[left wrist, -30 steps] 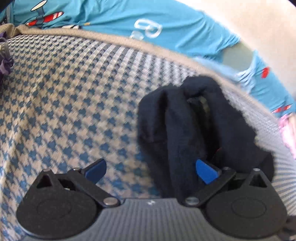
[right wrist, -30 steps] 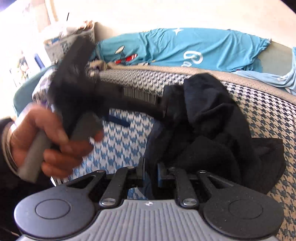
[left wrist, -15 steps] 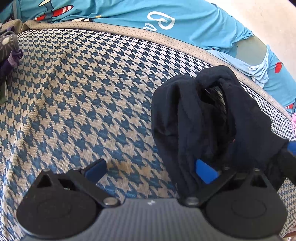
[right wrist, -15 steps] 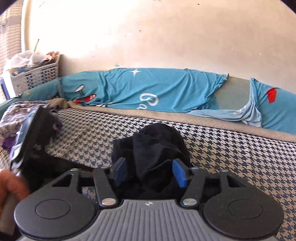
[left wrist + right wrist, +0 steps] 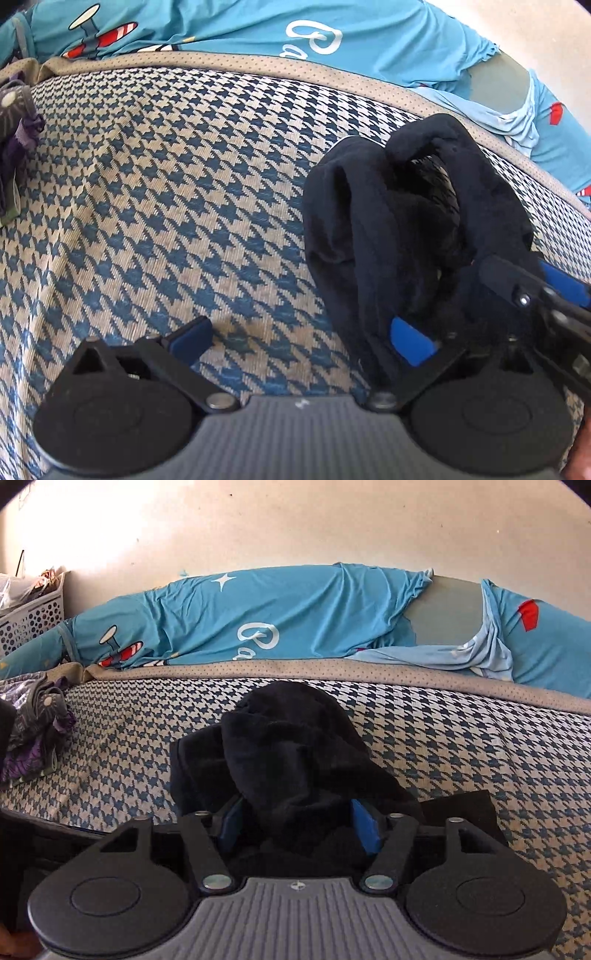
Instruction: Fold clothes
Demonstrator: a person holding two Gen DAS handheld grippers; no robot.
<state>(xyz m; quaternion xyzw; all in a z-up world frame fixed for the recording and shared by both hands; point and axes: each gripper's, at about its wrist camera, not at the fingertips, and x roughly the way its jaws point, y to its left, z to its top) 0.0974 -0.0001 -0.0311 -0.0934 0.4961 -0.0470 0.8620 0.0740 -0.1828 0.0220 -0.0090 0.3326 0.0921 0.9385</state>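
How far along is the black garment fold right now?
Nothing looks folded: the black garment lies bunched on the houndstooth cover. In hand: right tongs open around its near edge, left tongs open beside it. Left: grasp, spread, fold; the purple clothes wait.

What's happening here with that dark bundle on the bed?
A person is working on a crumpled black garment lying on a houndstooth bedcover. The right hand-held gripper has its fingers open around the near end of the cloth. The left hand-held gripper is open beside it, gripping nothing. The garment is still bunched, not folded.
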